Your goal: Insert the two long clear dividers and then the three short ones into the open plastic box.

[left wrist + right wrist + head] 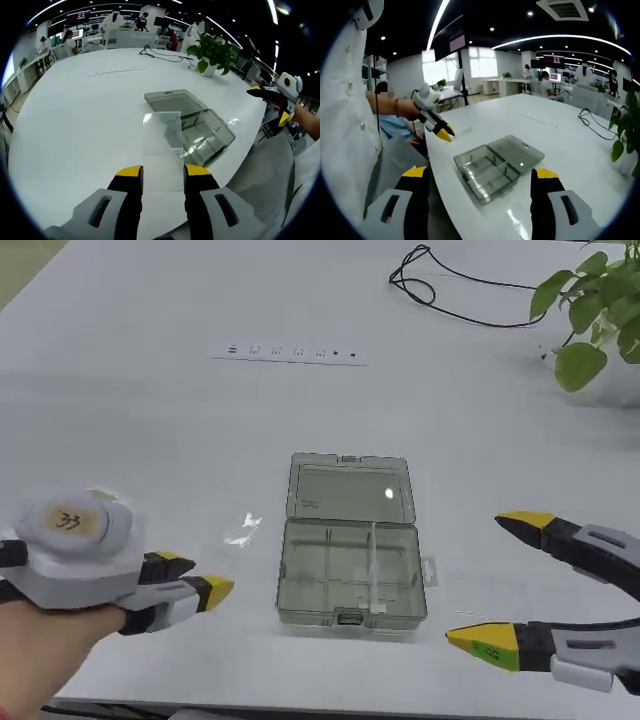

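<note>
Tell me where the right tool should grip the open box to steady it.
Probably the box by its right wall, from the right: the open right tool is on that side. The lid lies open beyond it, and the left tool holds a clear divider on the left, so that wall is free.

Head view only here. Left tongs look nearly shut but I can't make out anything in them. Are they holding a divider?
Observer: Yes. The left gripper view shows a clear divider clamped between the left tongs, sticking out forward toward the box.
Operator: Right tongs carrying one too?
Observer: No. The right gripper view shows the right tongs wide open with nothing between them.
Operator: Is the lid fully back?
Observer: From the low angle of the right gripper view, the lid lies flat on the table behind the base.
</note>
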### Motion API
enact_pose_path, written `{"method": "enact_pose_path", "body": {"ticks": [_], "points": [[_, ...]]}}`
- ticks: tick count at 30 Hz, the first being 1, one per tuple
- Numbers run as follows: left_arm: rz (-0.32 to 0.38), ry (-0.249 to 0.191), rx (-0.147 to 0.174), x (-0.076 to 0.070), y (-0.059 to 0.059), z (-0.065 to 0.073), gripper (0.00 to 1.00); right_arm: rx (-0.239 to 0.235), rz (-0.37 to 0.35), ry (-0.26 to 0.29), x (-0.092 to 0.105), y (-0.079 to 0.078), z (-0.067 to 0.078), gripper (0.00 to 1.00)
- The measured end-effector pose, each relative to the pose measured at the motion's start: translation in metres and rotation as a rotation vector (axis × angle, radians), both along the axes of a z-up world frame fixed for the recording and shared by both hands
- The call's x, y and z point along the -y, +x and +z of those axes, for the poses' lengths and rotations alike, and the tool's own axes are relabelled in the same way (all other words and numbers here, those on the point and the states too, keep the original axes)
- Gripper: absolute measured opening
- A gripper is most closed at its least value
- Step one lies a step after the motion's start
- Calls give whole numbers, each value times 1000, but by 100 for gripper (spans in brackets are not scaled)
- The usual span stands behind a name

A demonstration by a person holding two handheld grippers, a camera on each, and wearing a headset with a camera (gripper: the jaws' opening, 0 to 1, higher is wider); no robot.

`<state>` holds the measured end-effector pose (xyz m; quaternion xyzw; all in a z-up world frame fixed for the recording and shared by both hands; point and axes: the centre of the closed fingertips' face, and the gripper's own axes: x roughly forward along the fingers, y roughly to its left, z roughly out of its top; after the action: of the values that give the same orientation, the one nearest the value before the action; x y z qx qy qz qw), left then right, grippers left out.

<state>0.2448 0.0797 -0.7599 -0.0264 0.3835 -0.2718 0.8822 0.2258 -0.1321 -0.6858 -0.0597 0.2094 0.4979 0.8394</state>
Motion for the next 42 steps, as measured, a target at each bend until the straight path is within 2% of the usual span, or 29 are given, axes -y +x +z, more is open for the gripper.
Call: {"method": "enact_pose_path", "body": {"ticks": [2,4,5,7,8,11,14,17,18,20,22,25,26,32,36,39,40,42], "points": [[-1,-34,27,6,2,10,30,-1,-4,9,-6,3,6,80],[11,-97,49,15,4,22,30,0,-10,25,-15,6,14,78],[10,-119,65,20,5,29,30,-12,-16,33,-18,7,17,77],[8,-143,79,26,6,36,30,-2,-18,56,-28,10,26,77],[3,-174,96,33,7,43,30,-5,-21,64,-34,12,30,76],[-11,-238,118,48,7,56,30,-38,-36,99,-48,16,37,72],[-39,-264,143,63,6,66,30,-84,-81,170,-61,22,46,63],[-44,-304,153,73,6,73,30,-90,-104,163,-69,28,45,58],[-47,-319,159,77,6,76,30,-109,-116,163,-73,29,44,55],[-53,-327,171,82,6,80,30,-134,-125,166,-81,29,42,45],[-60,-334,175,85,6,81,30,-165,-142,187,-87,29,41,42],[-71,-342,181,89,6,83,30,-190,-158,189,-90,30,37,33],[-76,-343,183,91,6,83,30,-213,-170,196,-91,31,35,29],[-100,-343,195,97,4,86,30,-273,-188,213,-97,30,31,21],[-120,-332,209,100,4,88,30,-294,-210,212,-97,31,27,18],[-125,-321,218,102,5,88,30,-325,-217,234,-100,28,28,9],[-128,-316,224,102,6,89,28,-319,-242,229,-99,30,27,7],[-119,-267,243,96,10,84,15,-333,-242,233,-101,29,27,7]]}}
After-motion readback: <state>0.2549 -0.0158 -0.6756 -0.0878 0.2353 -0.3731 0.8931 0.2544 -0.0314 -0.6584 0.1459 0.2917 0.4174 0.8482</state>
